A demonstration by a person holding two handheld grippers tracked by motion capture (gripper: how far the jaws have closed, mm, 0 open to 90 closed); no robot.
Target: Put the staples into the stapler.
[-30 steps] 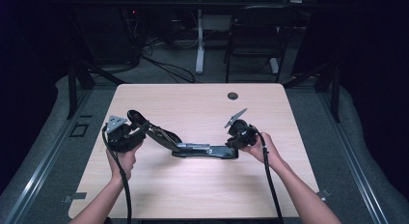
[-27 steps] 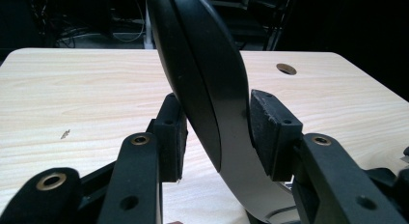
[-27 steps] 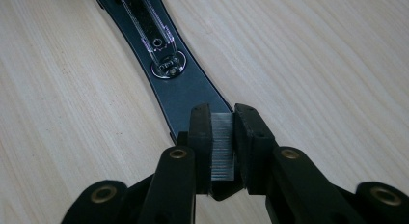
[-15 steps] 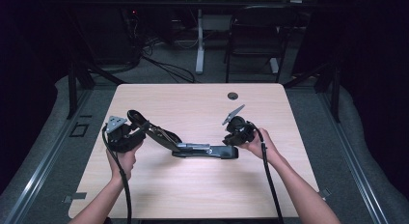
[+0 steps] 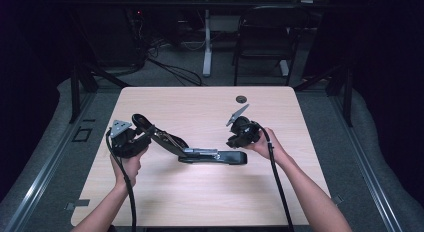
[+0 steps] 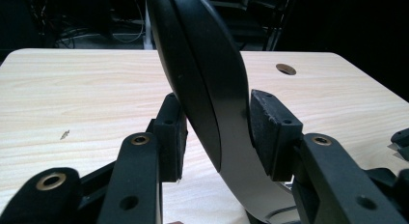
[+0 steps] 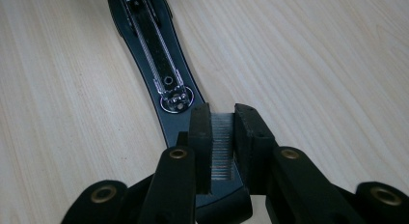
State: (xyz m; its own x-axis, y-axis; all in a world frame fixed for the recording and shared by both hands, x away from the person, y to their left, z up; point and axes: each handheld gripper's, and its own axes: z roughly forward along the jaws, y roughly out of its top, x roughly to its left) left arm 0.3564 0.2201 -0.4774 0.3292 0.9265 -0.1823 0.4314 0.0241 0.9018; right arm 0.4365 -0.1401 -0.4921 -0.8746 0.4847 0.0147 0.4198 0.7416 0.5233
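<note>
A black stapler (image 5: pixel 212 155) lies opened in the middle of the table, its base flat and its top cover (image 5: pixel 159 136) swung up to the left. My left gripper (image 5: pixel 142 137) is shut on that raised cover (image 6: pixel 212 89), pads on either side of it (image 6: pixel 218 132). My right gripper (image 5: pixel 235 141) hovers over the right end of the base, shut on a strip of staples (image 7: pixel 222 144). In the right gripper view the open staple channel (image 7: pixel 155 60) runs away from the jaws (image 7: pixel 223 122), with the strip held just above the stapler's near end.
The light wooden table (image 5: pixel 210 202) has a small round hole (image 5: pixel 241 99) near its far edge. A chair (image 5: pixel 265 37) and a desk leg (image 5: pixel 206 47) stand on the floor beyond the table. Cables trail from both grippers toward the near edge.
My right gripper has drifted slightly left and farther from me with the staple strip. The left gripper and the stapler cover have stayed put.
</note>
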